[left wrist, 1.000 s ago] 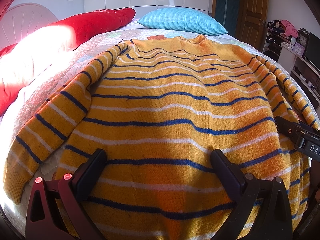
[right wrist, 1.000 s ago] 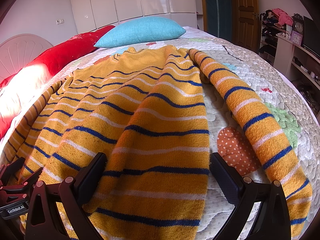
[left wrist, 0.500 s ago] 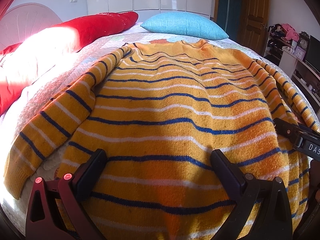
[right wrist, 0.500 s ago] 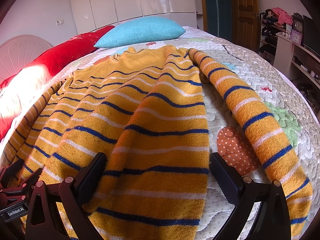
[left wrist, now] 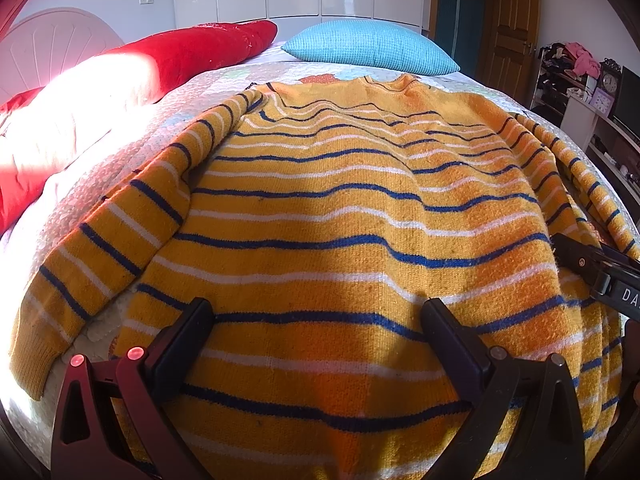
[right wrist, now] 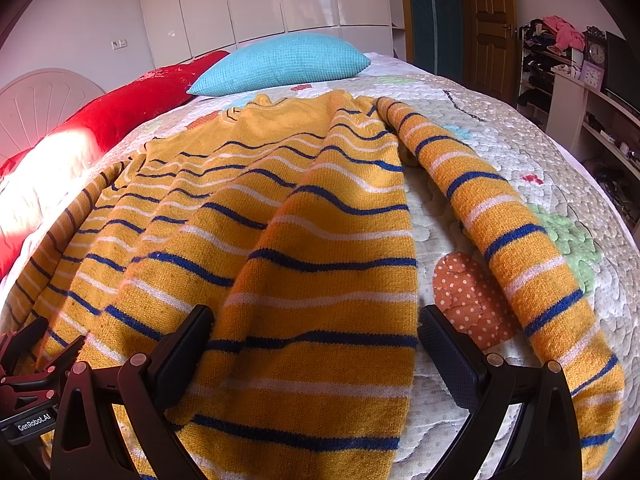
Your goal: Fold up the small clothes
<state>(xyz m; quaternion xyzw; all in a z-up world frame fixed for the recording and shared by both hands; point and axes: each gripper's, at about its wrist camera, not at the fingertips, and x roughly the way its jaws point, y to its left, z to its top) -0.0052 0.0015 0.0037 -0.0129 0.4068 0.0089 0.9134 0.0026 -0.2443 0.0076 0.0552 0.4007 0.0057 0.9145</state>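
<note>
The sweater (left wrist: 340,240), yellow with blue and white stripes, is lying spread on the quilted bedspread (right wrist: 520,152) of the bed, collar pointing toward the blue pillow (left wrist: 368,46) and the red pillow (left wrist: 188,52) at the head. Its hem is lying nearest both cameras. One sleeve (left wrist: 104,248) is lying along the body on the sunlit side; the other sleeve (right wrist: 508,224) is curving away from the body over the bedspread.

The left gripper (left wrist: 320,320) is hovering low above the hem area, pointing toward the collar, with its jaws spread wide and no cloth between them. The right gripper (right wrist: 316,320) is hovering over the sweater's side edge, jaws likewise spread wide and holding nothing; its inner finger is above the knit, its outer finger above bare bedspread.

Compared with one second ago, the left wrist view is showing more of the room above the bed, indicating a slight shift of that gripper. The right wrist view is remaining essentially unchanged.
</note>
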